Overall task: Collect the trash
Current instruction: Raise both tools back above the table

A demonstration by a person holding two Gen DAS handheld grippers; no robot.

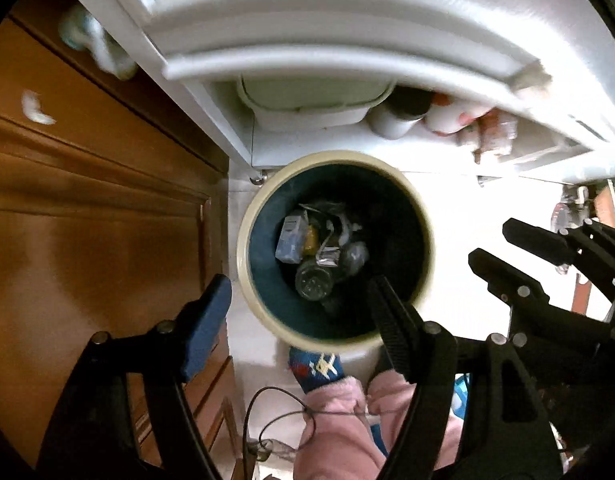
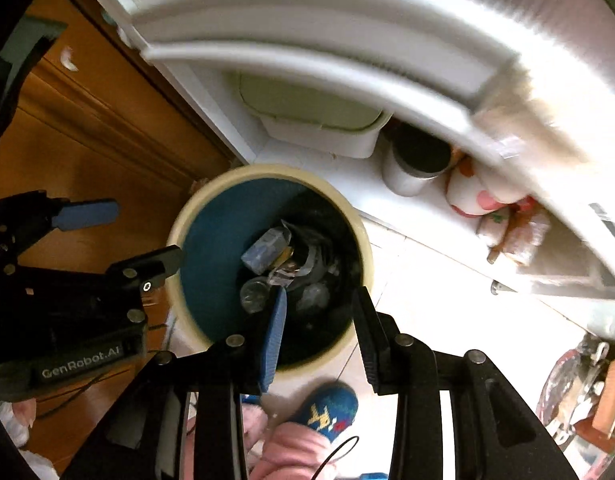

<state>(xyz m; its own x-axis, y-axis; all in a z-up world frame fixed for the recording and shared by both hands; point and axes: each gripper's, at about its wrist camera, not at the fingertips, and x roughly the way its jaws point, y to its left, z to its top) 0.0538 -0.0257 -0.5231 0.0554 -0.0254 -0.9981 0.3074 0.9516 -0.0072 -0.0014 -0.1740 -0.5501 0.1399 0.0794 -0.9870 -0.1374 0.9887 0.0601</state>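
Note:
A round trash bin with a cream rim (image 1: 243, 240) and dark blue inside stands on the white floor, seen from above; it also shows in the right wrist view (image 2: 175, 232). Inside lie a blue-grey carton (image 1: 292, 238), a clear bottle (image 1: 313, 280) and crumpled foil (image 1: 327, 254); the carton shows in the right wrist view too (image 2: 263, 254). My left gripper (image 1: 297, 296) is open and empty over the bin's near rim. My right gripper (image 2: 321, 300) is open and empty above the bin; it also shows at the right of the left wrist view (image 1: 495, 246).
A wooden cabinet (image 1: 87, 200) stands on the left. A white shelf unit (image 1: 347, 48) overhangs at the back, with a lidded white bin (image 1: 311, 100), a cup (image 2: 419, 164) and packets (image 2: 511, 228) under it. The person's blue slipper (image 2: 327, 408) is by the bin.

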